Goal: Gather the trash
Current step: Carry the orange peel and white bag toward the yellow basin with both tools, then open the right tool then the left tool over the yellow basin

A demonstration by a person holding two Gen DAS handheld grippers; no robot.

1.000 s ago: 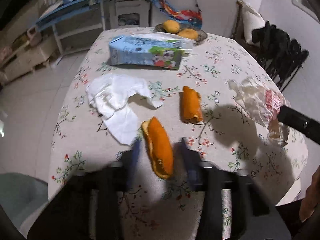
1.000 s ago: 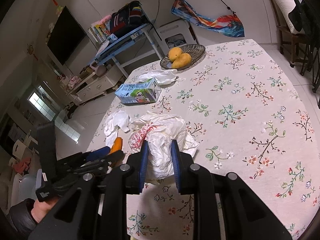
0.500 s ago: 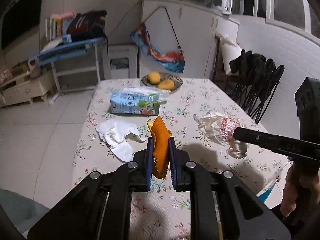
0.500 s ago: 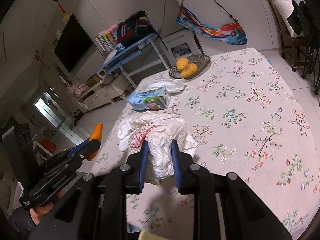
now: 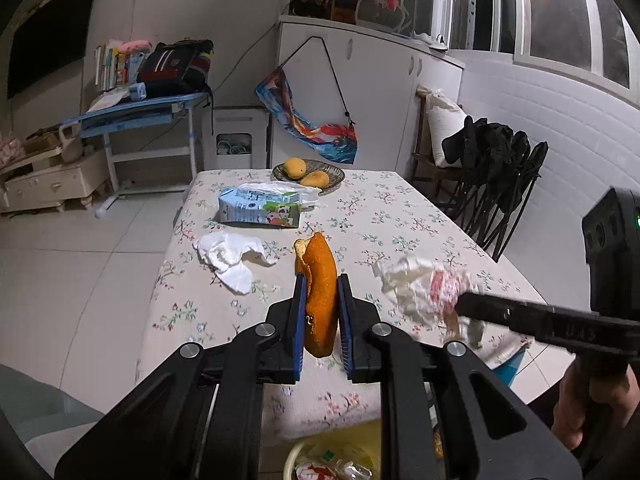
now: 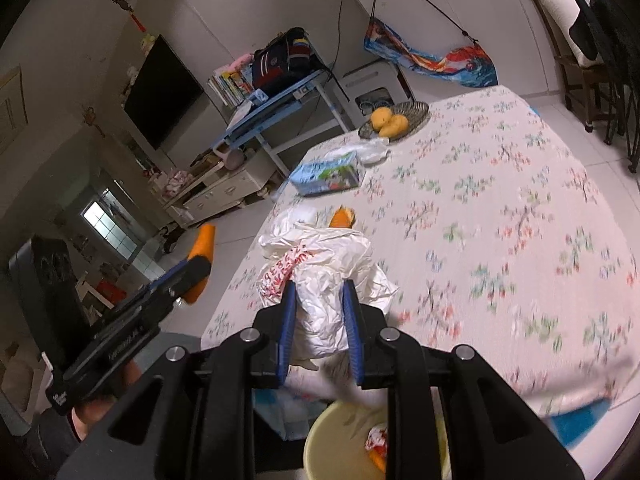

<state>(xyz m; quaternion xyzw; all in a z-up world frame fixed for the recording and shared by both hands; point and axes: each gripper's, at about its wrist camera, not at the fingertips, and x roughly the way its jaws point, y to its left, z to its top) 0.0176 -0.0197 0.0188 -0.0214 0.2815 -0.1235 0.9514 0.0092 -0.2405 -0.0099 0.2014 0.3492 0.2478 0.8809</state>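
Nearest to us, low in both wrist views, a yellow bin (image 6: 344, 440) sits just below the counter's near edge with scraps already inside. Above it, our left claw (image 5: 321, 322) is clenched on a piece of orange peel (image 5: 320, 292), held upright between its blue pads and lifted clear of the counter (image 5: 400, 216). Our right claw (image 6: 319, 328) grips a crumpled white plastic bag (image 6: 324, 280) with red print, its blue pads pressing into the folds; the bag hangs at the near edge of the counter, above the bin. Past the bag in the right wrist view, a second piece of orange peel (image 6: 342, 217) lies on the flowered cloth. Farther along, a crumpled white tissue (image 5: 232, 256) rests near the left edge, then a blue and white milk carton (image 5: 260, 208) lies on its side with a clear wrapper just behind it. At the far end stands a woven dish (image 5: 334, 174) holding two mangoes (image 5: 304, 172).
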